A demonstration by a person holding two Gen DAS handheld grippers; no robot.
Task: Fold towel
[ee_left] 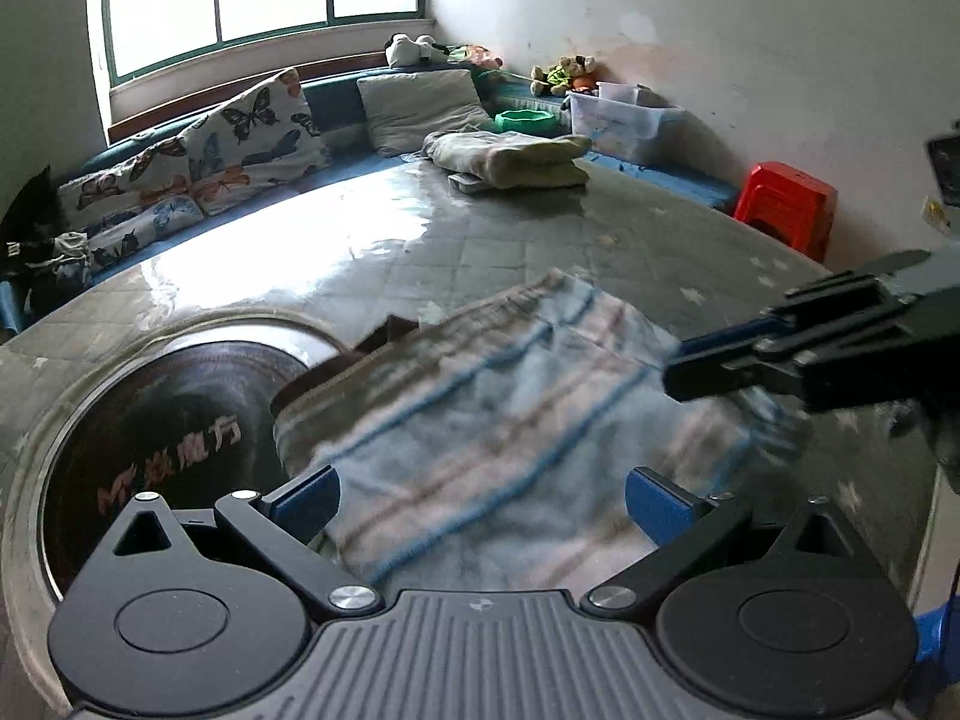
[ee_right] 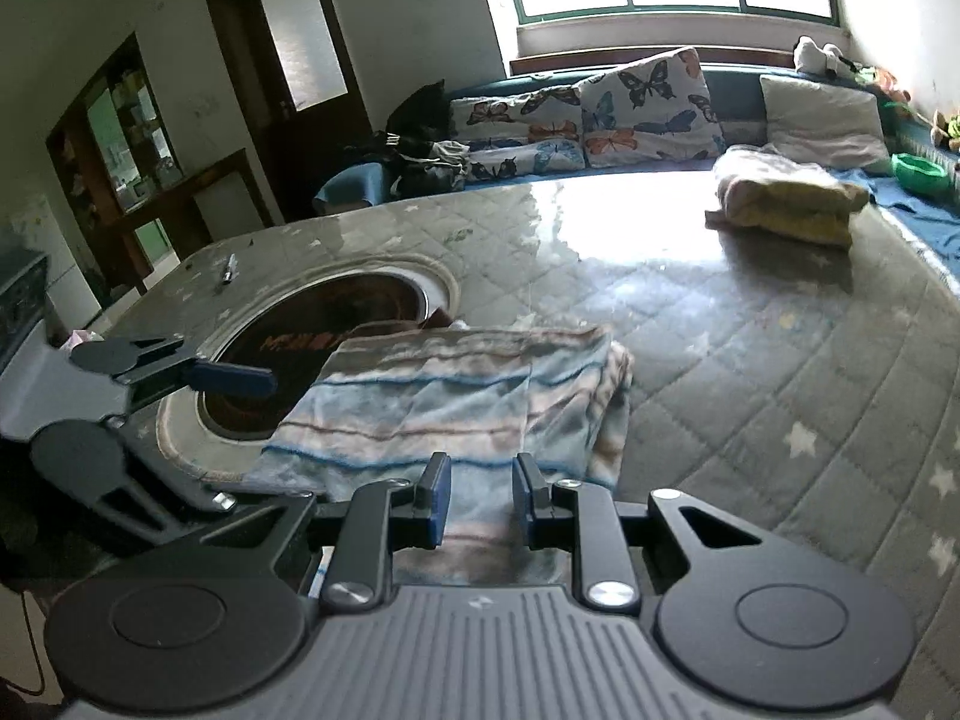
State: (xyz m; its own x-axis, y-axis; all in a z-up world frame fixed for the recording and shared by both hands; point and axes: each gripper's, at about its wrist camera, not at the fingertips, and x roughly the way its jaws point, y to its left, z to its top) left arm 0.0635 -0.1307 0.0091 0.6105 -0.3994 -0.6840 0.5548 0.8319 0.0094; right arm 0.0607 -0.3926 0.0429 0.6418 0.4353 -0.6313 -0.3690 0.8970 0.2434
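Jaws of the left gripper (ee_left: 480, 504) are spread wide over the striped towel (ee_left: 510, 414); those of the right gripper (ee_right: 477, 507) stand narrowly parted above its near edge. The towel is laid on the quilted bench (ee_right: 750, 360), partly covering a round inset (ee_right: 312, 324).

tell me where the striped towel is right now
The striped towel lies on the quilted table cover, just ahead of both tools, its left edge overlapping the round dark inset; the folded yellow-green blanket sits farther back.

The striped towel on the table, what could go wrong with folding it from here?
The striped towel overhangs the dark round inset in the table, so a corner might sag in. The left tongs are wide open and hold nothing. The right tongs are open too; pulling may slide the towel.
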